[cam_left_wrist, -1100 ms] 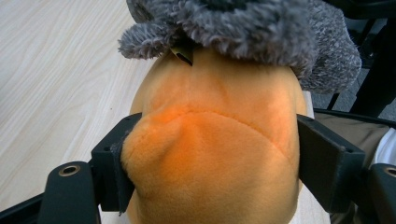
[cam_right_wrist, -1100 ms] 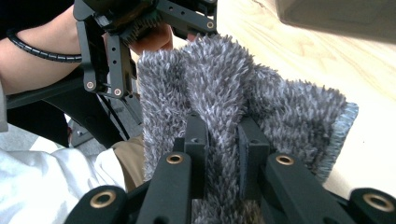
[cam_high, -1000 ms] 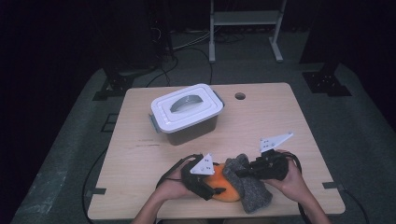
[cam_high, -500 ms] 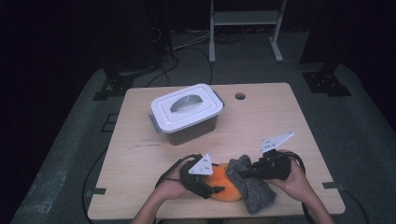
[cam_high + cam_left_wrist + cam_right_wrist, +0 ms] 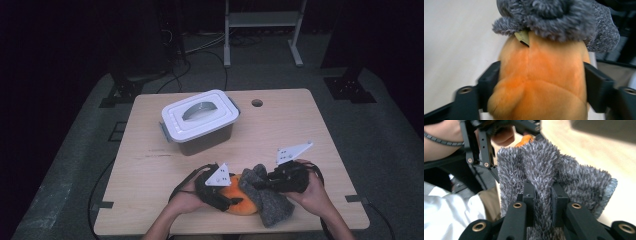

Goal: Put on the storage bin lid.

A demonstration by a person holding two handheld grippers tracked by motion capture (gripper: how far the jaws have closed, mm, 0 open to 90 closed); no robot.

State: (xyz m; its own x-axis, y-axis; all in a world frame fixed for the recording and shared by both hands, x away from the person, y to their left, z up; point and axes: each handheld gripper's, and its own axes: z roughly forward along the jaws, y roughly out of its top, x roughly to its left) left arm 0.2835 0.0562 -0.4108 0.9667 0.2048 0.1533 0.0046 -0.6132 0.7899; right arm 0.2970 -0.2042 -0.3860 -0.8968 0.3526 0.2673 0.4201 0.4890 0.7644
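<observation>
Two claws work a plush toy free of a grey sock.
Left claw point(image 5: 541, 82), jaws just closing, clamps the orange toy point(image 5: 541, 85) steady; right claw point(image 5: 543, 195) pinches the sock point(image 5: 541, 170), seemingly to peel it off.

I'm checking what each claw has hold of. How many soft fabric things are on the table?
2. An orange plush at the near edge, between the left claw's jaws, and a grey fleece draped against its right side, pinched in the right claw. Others may be inside the lidded box.

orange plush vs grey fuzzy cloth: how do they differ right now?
The orange plush is smooth, rounded and stuffed; the grey fuzzy cloth is shaggy, thin and folded. The left hand-held gripper brackets the plush, its jaws just closing; the right hand-held gripper pinches the cloth. Both are soft and touch.
</observation>
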